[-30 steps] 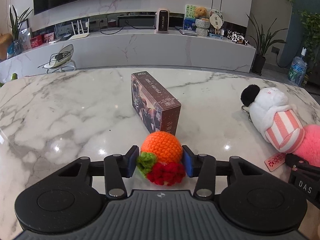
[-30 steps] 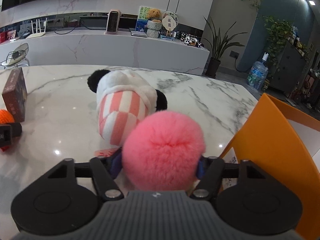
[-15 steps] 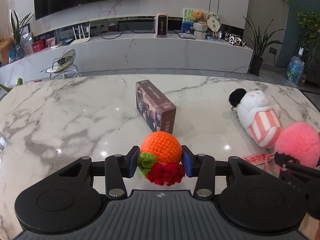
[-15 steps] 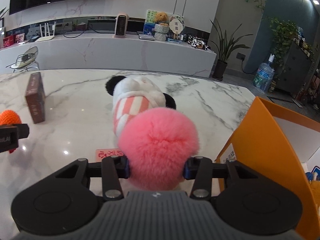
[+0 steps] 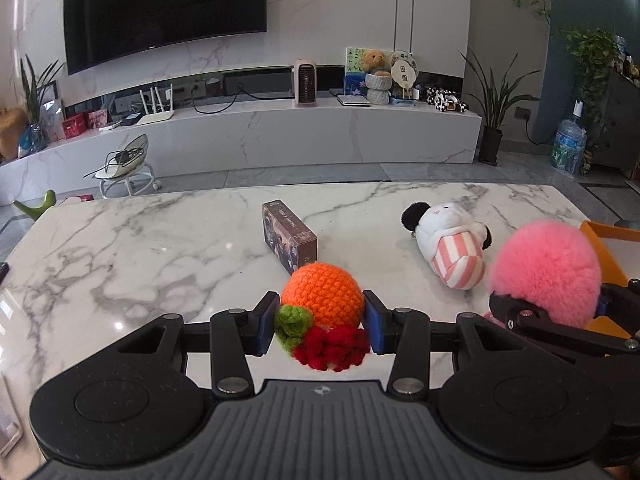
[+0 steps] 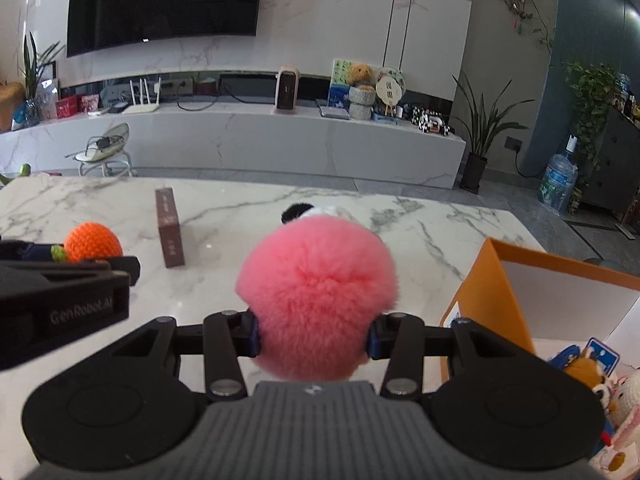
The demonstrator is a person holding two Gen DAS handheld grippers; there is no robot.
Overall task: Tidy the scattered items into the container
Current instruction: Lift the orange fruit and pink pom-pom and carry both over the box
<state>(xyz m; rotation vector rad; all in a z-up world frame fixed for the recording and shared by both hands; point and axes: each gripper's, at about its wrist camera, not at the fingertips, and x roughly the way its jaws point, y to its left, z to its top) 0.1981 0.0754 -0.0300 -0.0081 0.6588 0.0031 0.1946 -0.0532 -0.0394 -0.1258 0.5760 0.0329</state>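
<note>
My left gripper [image 5: 320, 328] is shut on an orange crocheted fruit [image 5: 322, 294] with a green and red tuft, held above the marble table [image 5: 140, 248]. My right gripper [image 6: 314, 336] is shut on a pink fluffy pompom [image 6: 316, 292], also held above the table; the pompom also shows in the left wrist view [image 5: 546, 272]. The orange box [image 6: 492, 296] with white inside stands at the right, with several small toys [image 6: 592, 376] in it. The crocheted fruit also shows at the left in the right wrist view [image 6: 93, 242].
A brown rectangular carton [image 5: 289, 237] lies mid-table. A panda plush in a pink-striped outfit [image 5: 450, 246] lies to its right, mostly hidden behind the pompom in the right wrist view. The table's far edge [image 5: 320, 188] faces a long TV bench.
Both grippers have risen and pulled back with their toys. The pompom has left the table near the panda, and the orange box's inside has come into view.
</note>
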